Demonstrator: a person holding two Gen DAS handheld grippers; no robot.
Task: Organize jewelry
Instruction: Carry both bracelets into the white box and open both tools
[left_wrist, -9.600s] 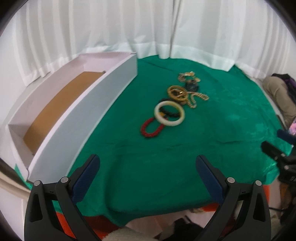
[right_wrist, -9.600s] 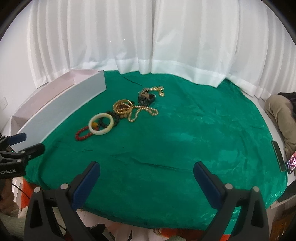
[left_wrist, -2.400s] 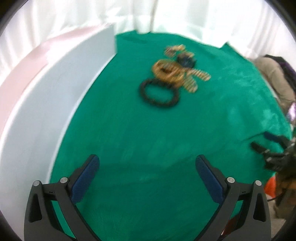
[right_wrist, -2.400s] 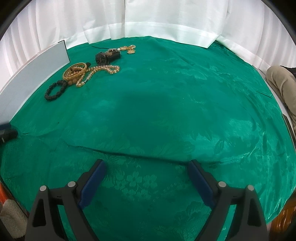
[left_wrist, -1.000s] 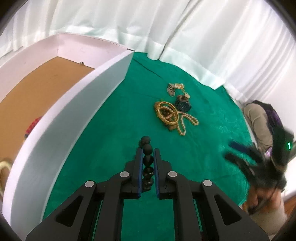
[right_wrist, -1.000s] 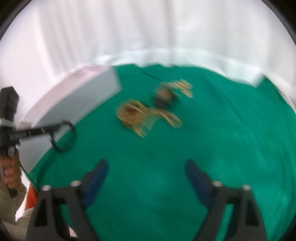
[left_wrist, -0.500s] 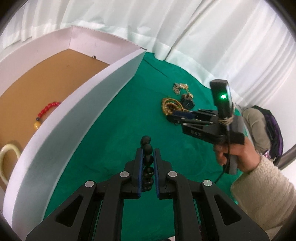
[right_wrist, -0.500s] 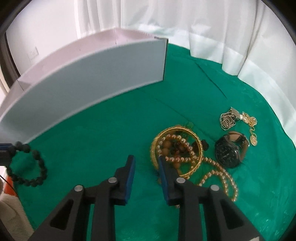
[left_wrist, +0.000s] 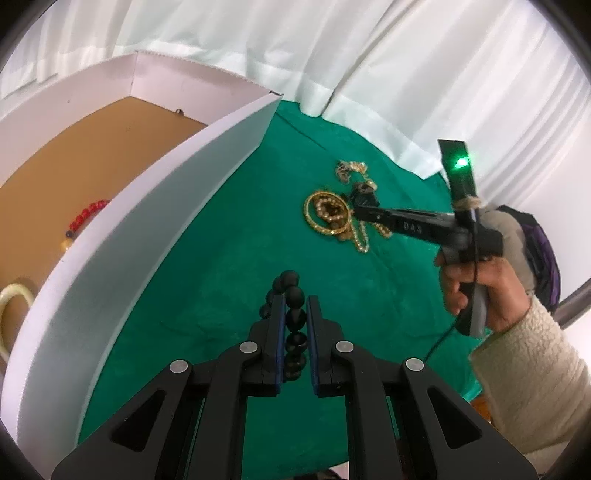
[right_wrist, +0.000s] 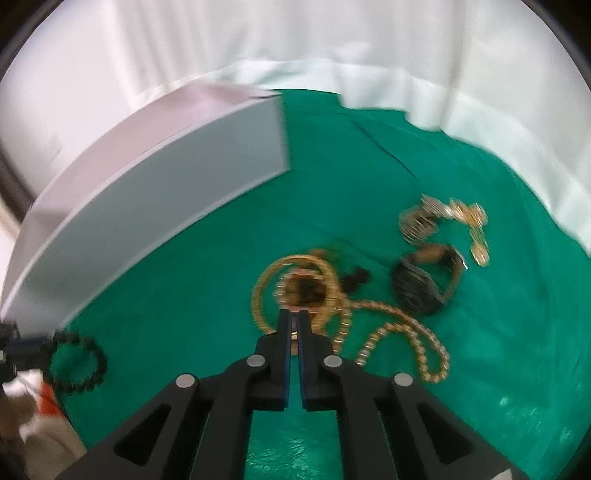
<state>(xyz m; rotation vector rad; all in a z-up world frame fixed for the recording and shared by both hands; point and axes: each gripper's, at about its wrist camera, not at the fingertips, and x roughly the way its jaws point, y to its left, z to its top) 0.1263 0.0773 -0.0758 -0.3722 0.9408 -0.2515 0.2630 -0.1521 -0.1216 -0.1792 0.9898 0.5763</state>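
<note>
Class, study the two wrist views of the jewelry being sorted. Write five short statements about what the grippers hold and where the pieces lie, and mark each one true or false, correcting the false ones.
1. The left gripper is shut on the black bead bracelet. True.
2. The red bead bracelet lies on the green cloth. False: it lies inside the white box.
3. The right gripper is wide open above bare cloth. False: its jaws are nearly closed at the gold bangle.
4. The dark wristwatch rests on the cloth. True.
5. The cream bangle hangs from the left gripper. False: it is in the box.
</note>
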